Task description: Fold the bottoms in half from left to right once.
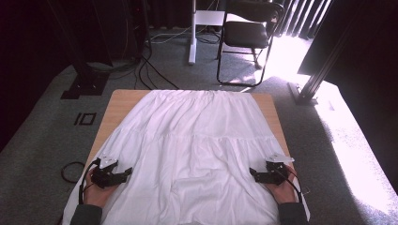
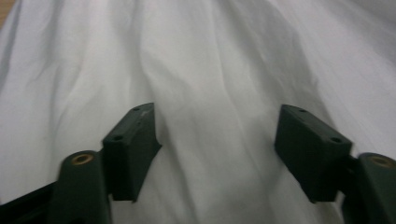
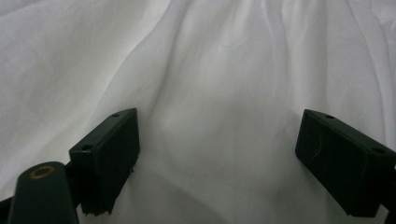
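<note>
A white tiered skirt lies spread flat over the wooden table, its gathered waistband at the far edge and its hem hanging off the near side. My left gripper rests over the skirt's left part near the front, pointing inward, jaws apart. My right gripper mirrors it on the right side. Wrinkled white cloth lies under and between the wide-spread jaws of the left gripper in its own view, unpinched. The right gripper likewise stands wide open above the fabric.
A black chair stands on the grey carpet beyond the table, next to a white stand leg. Cables run across the floor at the back left. A black metal frame post stands at the right, with bright sunlight beside it.
</note>
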Demonstrator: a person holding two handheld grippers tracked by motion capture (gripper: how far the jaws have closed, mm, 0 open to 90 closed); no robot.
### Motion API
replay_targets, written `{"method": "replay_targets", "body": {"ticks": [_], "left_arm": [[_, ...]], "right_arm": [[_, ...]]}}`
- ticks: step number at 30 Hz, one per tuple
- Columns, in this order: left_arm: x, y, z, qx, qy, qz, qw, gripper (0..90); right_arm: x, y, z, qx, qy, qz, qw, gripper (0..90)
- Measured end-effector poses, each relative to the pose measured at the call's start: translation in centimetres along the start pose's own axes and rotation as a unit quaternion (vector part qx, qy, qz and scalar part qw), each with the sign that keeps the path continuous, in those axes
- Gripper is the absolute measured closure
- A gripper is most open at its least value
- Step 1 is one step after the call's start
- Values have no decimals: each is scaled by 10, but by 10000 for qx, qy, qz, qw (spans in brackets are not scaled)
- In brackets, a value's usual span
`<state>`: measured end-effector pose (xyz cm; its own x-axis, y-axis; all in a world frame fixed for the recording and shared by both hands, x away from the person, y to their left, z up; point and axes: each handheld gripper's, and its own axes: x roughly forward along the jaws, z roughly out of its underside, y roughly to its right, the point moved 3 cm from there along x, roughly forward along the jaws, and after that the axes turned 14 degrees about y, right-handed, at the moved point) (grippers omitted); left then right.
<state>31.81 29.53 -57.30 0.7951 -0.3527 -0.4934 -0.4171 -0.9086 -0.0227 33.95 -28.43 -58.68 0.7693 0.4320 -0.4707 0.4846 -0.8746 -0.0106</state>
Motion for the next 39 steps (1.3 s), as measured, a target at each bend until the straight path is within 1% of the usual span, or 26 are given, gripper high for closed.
{"method": "replay_targets", "body": {"ticks": [1, 3, 4, 6, 10, 12, 13, 15, 18, 21, 22, 24, 26, 27, 29, 31, 32, 35, 37, 38, 39], "left_arm": [[-2, -1, -1, -23, -1, -49, 10000, 362], [-8, -3, -4, -111, 137, -100, 9998, 366], [-11, -5, -6, -106, 174, -141, 9997, 366], [-17, -10, -9, -34, 234, -374, 9990, 364], [-27, -30, -11, -177, 186, -772, 9967, 360], [-31, -39, -11, -195, 75, -956, 9952, 361], [-32, -43, -10, -168, 49, -1011, 9947, 360], [-34, -51, -9, -194, 26, -1139, 9933, 337], [-34, -61, -5, -282, -2, -1279, 9914, 303], [-30, -68, 3, -389, -180, -1293, 9907, 263], [-29, -70, 5, -428, -219, -1261, 9909, 248], [-27, -70, 8, -474, -265, -1114, 9923, 202], [-25, -71, 11, -439, -361, -1137, 9919, 198], [-24, -73, 12, -529, -377, -1115, 9916, 185], [-24, -76, 13, -671, -330, -1023, 9919, 182], [-25, -77, 15, -609, -262, -955, 9932, 184], [-25, -77, 15, -600, -232, -943, 9935, 183], [-25, -77, 16, -602, -216, -956, 9934, 186], [-26, -77, 15, -628, -215, -996, 9928, 200], [-28, -77, 15, -624, -224, -988, 9929, 242], [-30, -77, 13, -616, -229, -959, 9932, 348]], "right_arm": [[0, 0, 0, 5, 1, 0, 10000, 133], [0, 0, 0, 7, 2, 1, 10000, 134], [0, 0, 0, 7, 3, 2, 10000, 134], [0, 0, 0, 11, 6, 5, 10000, 136], [0, 0, 0, 14, 8, 10, 10000, 138], [0, 0, 0, 15, 8, 10, 10000, 138], [0, 0, 0, 14, 8, 9, 10000, 138], [0, 0, 0, 13, 8, 11, 10000, 138], [0, 0, 0, 13, 8, 10, 10000, 138], [0, 0, 0, 14, 8, 10, 10000, 138], [0, 0, 0, 15, 10, 10, 10000, 138], [0, 0, 0, 15, 9, 12, 10000, 139], [0, 0, 0, 16, 9, 13, 10000, 139], [0, 0, 0, 16, 10, 13, 10000, 139], [0, 0, 0, 19, 10, 16, 10000, 140], [0, 0, 0, 19, 8, 17, 10000, 140], [0, 0, 0, 15, 13, 15, 10000, 140], [0, 0, 0, 14, 11, 15, 10000, 140], [0, 0, 0, 15, 11, 15, 10000, 140], [0, 0, 0, 15, 11, 16, 10000, 140], [0, 0, 0, 15, 11, 16, 10000, 140]]}}
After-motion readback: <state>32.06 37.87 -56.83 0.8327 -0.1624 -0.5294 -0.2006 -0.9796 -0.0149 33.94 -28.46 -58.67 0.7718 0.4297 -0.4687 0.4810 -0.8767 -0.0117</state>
